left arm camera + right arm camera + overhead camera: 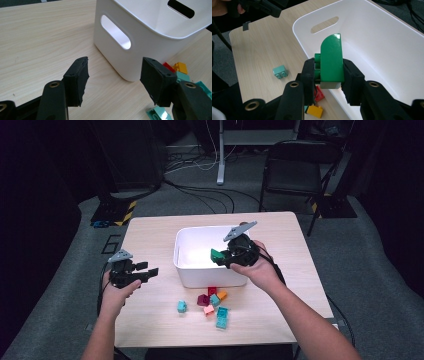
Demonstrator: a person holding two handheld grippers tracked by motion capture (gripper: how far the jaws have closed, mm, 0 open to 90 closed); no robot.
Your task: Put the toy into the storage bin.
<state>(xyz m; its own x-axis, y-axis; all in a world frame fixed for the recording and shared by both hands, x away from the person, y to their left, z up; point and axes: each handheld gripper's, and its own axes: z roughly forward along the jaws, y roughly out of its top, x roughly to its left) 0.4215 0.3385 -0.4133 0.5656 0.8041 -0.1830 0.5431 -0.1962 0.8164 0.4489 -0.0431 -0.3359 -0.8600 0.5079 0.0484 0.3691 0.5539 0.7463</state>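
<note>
Currently my right tongs (pixel 329 75) clamp green block (pixel 332 60) above white bin (pixel 387 50) rim; early release risks bounce onto table (pixel 150 320). Left tongs (pixel 113 75) wide open, empty.

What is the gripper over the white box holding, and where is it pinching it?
The right gripper holds a green block, pinched across its lower sides.

You grip a glossy, smooth plastic green block (pixel 332 60) between matt black, slightly rough pads (pixel 350 77). The white bin (pixel 150 37) looks like satin-smooth plastic, and the table (pixel 45 37) shows a matt, pale wood-grain surface.
</note>
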